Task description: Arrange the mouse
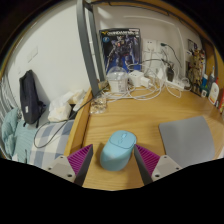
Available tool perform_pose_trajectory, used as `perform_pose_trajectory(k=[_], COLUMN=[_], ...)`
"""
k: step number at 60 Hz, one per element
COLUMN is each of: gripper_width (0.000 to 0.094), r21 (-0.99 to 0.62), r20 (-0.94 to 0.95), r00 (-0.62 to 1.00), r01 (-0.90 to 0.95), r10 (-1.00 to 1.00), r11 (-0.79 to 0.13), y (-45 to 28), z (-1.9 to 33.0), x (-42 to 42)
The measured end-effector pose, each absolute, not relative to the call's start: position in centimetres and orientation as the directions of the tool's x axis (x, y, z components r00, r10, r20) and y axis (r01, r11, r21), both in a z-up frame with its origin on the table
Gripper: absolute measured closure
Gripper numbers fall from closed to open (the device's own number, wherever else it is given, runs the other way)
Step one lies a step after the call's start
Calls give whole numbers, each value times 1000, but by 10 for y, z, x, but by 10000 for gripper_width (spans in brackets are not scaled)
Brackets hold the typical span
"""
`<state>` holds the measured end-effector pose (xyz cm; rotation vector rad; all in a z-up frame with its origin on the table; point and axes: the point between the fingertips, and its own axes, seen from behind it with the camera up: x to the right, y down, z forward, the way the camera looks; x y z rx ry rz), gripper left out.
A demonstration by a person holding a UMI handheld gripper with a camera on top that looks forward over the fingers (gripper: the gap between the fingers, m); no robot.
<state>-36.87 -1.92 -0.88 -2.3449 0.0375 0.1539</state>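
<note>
A light-blue plastic computer mouse [117, 151] sits on the wooden desk [150, 115] between the wide-open, empty gripper [115, 160], whose uneven closing could nudge it away from the grey rectangular mousepad [190, 140].

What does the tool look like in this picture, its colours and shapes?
Only the tool's two fingers show. Each finger has a pale grey, angular body and carries a magenta pad on its inner face, wedge-shaped and narrowing toward the tip. No cables, markings or sleeve are visible.
</note>
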Motion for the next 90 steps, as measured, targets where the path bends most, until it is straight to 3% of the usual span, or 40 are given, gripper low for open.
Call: perform_pose_trajectory(k=[15,19,23,32,39,51,57,70,76,82,90], gripper_width=[175,258,414,472,616,625,624,622,626,625,625], r21=[-712,-722,-738,-778,-798,-780,-809,-923,-948,-959,-936], r20=[-37,-3,-5,-18,-28,-79,-78,-32,7,2,33], r00=[999,999,998,998,996,986,982,985,991,996,999], r01=[-2,31,37,25,26,29,38,36,49,27,44], r10=[35,49,60,61,80,145,171,170,133,88,38], r11=[-702,-691,-674,-628,-602,-625,-586,-382,-313,-282,-348], y=[11,15,18,18,20,22,26,35,30,18,-2], z=[-17,-18,-18,-16,-16,-8,36,204,255,272,232], x=[-370,-370,-373,-372,-374,-375,-363,-288,-233,-180,-119])
